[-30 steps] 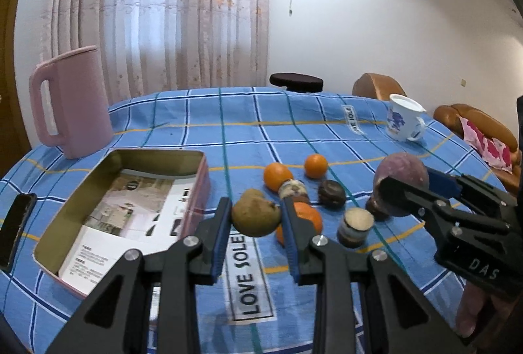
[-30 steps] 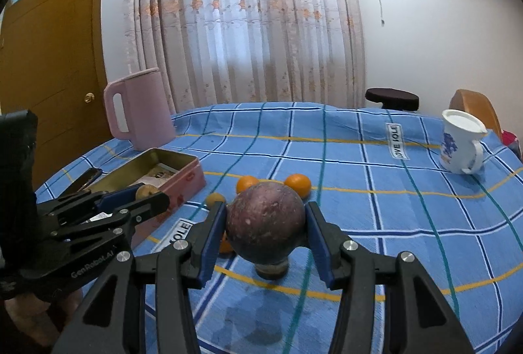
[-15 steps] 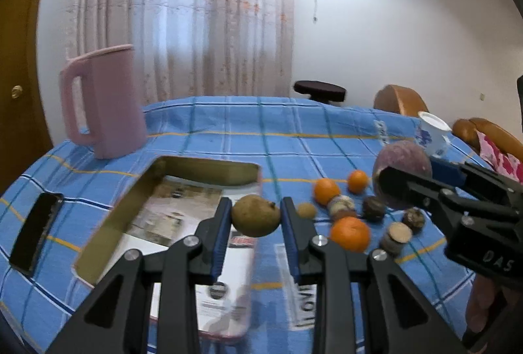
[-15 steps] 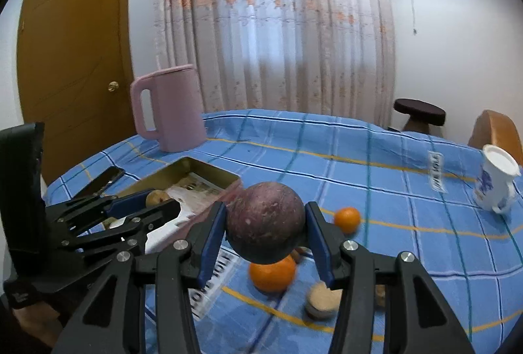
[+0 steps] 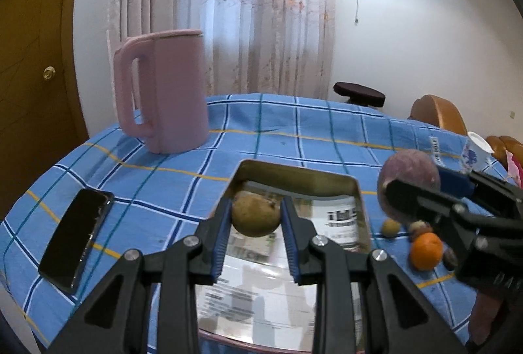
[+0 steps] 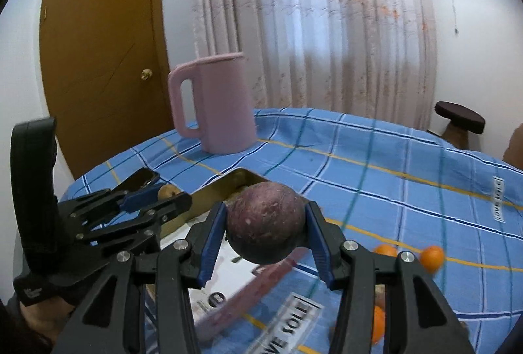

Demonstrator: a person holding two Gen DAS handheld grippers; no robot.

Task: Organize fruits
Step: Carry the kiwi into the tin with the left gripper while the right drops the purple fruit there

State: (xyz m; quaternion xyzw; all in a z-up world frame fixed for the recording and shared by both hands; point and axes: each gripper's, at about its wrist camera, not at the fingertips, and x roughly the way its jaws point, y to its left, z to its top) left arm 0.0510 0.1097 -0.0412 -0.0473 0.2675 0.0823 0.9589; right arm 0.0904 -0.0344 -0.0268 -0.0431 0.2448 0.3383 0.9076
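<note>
— What has the left gripper (image 5: 256, 223) got?

— A brownish-green fruit (image 5: 256, 216), clamped between its two blue pads. It hangs over the open tin (image 5: 295, 175), with the printed paper lining showing below and beyond the fingers.

— And the other one?

— The right gripper (image 6: 265, 234) is squeezed shut on a big purple fruit (image 6: 265, 230). That one sits over the tin's near edge, the gold rim just behind the fingers to the left.

— The rest of the fruit?

— On the blue checked cloth (image 5: 278, 125), to the right of the left fingers: an orange (image 5: 426, 250) and a small yellowish one (image 5: 391, 227), partly hidden behind the right gripper. From the right side, two oranges (image 6: 432, 257) show beyond the right finger, blurred.

— Anything else about?

— A pink jug (image 5: 163, 91) stands well beyond the tin, and a black phone (image 5: 76, 236) lies flat to the left of the fingers.
</note>
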